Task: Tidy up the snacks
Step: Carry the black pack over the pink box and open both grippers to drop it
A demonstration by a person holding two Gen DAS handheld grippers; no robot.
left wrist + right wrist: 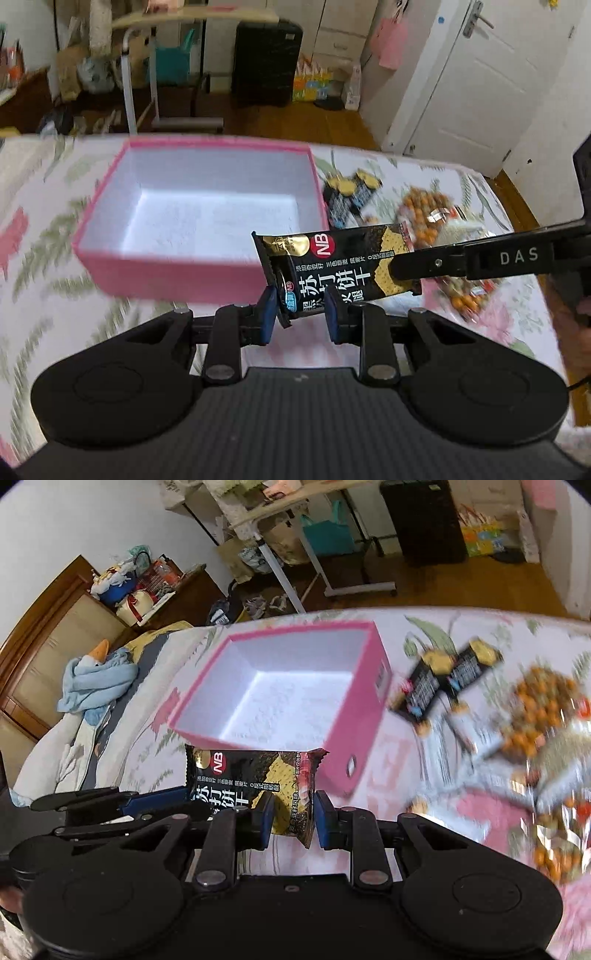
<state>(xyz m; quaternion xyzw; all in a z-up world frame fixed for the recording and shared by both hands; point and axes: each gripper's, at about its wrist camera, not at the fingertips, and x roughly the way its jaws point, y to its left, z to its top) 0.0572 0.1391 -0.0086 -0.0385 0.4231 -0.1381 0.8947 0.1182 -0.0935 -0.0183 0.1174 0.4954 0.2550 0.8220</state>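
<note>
Pink box (177, 273) with white inside, black cracker packet (332, 266) with gold print, red NB roundel and white characters, black claws with blue pads (266, 317), white bedspread (44, 295) patterned with pink flowers and green leaves, orange-speckled snack bags (543, 709).

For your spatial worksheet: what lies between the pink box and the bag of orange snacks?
In both wrist views, two dark cracker packets lie on the floral bedspread between the pink box and the orange snack bag.
</note>
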